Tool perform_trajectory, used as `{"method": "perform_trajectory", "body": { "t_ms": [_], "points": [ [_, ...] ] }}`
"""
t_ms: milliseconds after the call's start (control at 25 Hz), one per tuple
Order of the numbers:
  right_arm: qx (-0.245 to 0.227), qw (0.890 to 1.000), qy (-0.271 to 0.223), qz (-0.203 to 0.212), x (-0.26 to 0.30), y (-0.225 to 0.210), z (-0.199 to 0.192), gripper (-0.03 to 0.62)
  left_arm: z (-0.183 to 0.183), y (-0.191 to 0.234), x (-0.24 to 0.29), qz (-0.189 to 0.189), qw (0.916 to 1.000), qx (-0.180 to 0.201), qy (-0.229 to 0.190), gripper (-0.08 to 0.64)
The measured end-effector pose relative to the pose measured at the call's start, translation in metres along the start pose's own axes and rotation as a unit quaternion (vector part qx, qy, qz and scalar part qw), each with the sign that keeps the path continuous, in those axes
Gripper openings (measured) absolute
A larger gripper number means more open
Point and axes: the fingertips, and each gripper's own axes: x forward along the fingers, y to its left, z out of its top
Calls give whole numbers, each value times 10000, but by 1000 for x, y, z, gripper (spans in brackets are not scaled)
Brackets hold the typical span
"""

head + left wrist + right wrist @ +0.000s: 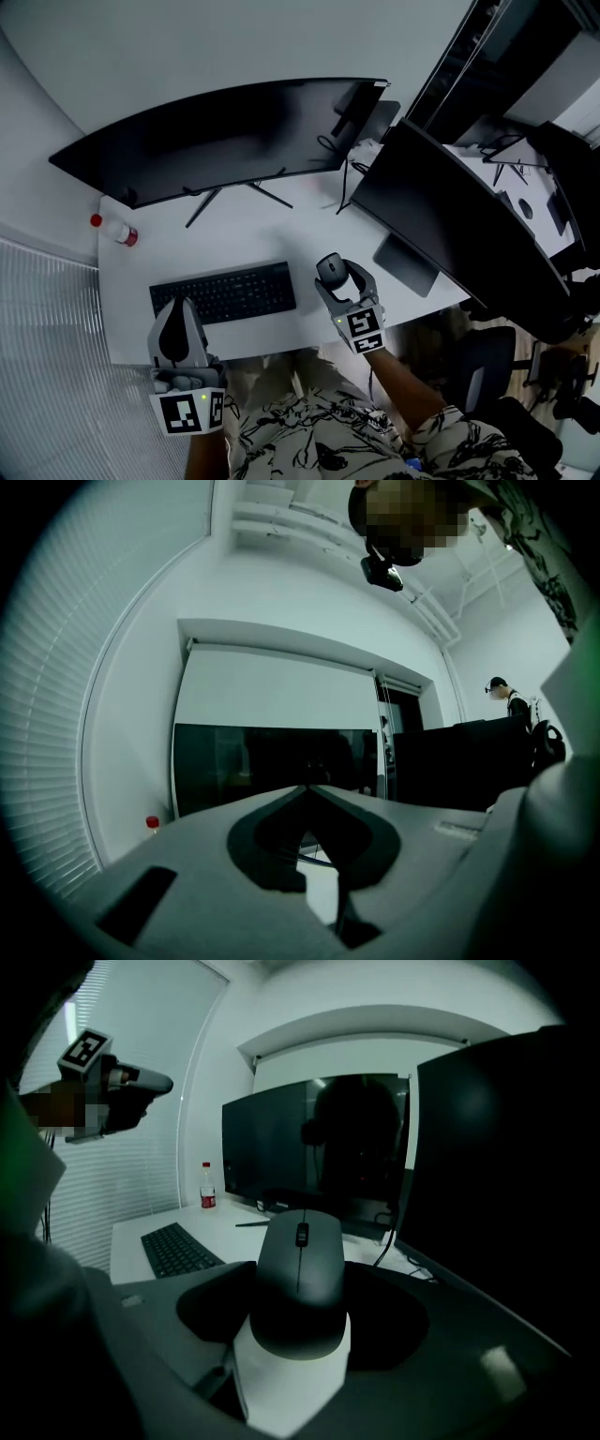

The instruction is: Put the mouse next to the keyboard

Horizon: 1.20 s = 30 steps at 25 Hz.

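Right gripper (334,278) grasps the mouse (330,270) by its sides, just beside the right end of the keyboard (223,292), over the worktop (300,214). Placement looks nearly done; setting it down and letting go seems to be what is left. Left gripper (177,306) is clenched on nothing near the keyboard's front-left corner.

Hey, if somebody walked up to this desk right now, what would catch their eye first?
The big curved monitor spans the back of the white desk, with a second dark monitor angled at its right. In front, the right gripper is closed on a grey mouse just right of the black keyboard. The left gripper is shut and empty near the keyboard's left end.
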Motion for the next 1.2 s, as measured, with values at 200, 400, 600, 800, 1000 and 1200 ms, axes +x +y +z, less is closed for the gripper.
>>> {"method": "perform_trajectory", "body": {
  "t_ms": [200, 400, 600, 800, 1000, 1200],
  "points": [
    [190, 9981, 575, 118, 25, 9, -45, 299, -12, -1, 4, -26, 9999, -21, 96, -6],
    [379, 9923, 1176, 130, 42, 14, -83, 299, -19, 0, 5, -25, 9999, -29, 162, -6],
    [504, 9846, 1672, 92, 55, 16, -110, 299, -27, 1, 6, -24, 9996, -42, 262, -6],
    [620, 9773, 2025, 55, 65, 17, -126, 299, -33, 3, 7, -34, 9993, -83, 362, -6],
    [643, 9743, 2159, -13, 77, 15, -132, 299, -39, 4, 9, -31, 9992, -98, 393, -6],
    [619, 9739, 2183, -19, 83, 16, -134, 299, -42, 6, 11, -23, 9990, -127, 434, -6]
  ]
}}
